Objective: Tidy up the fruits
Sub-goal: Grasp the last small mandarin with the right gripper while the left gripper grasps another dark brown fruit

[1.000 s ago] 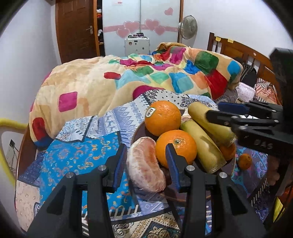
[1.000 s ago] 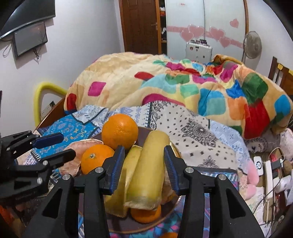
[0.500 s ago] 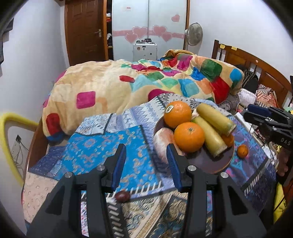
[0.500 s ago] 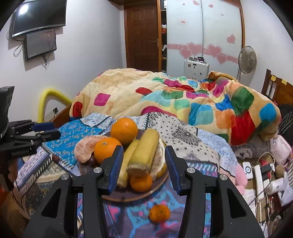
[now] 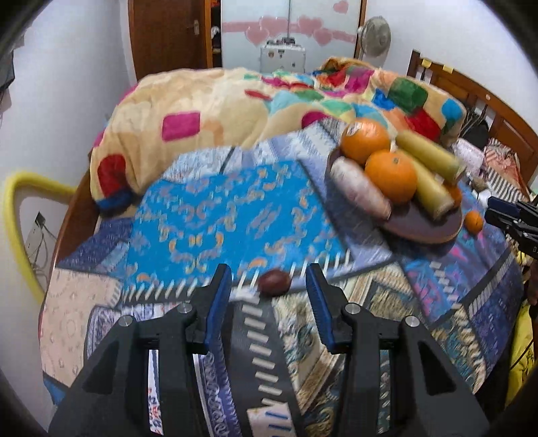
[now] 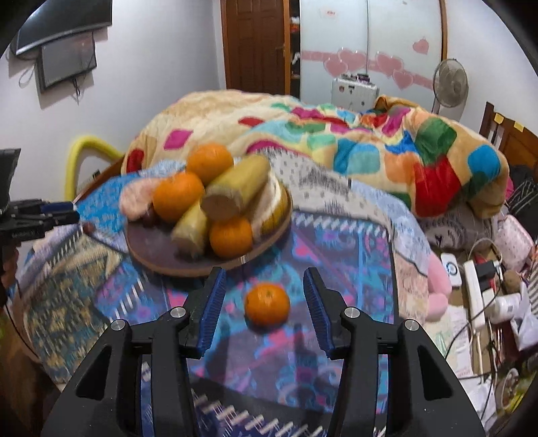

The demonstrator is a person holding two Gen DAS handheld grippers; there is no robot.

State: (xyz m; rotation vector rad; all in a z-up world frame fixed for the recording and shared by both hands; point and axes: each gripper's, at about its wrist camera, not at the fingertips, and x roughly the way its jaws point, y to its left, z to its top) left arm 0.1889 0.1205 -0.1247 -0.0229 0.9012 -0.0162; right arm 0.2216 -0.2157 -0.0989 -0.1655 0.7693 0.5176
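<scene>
Plate [image 6: 158, 260] of fruit sits beyond small orange [image 6: 267, 304].

place: home bedroom
bed: wooden headboard [image 5: 470, 97], patchwork quilt [image 6: 336, 134] heaped on it
storage: wardrobe [image 6: 370, 43] with pink heart stickers
door: brown wood [image 6: 255, 43]
wall: tv [image 6: 64, 27] mounted
extras: fan [image 6: 450, 84], power strip [image 6: 477, 289] and cables on the floor

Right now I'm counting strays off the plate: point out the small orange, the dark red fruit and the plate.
small orange [image 6: 267, 304], right wrist view, its middle
dark red fruit [image 5: 274, 282], left wrist view, its middle
plate [image 6: 158, 260], right wrist view, near rim
</scene>
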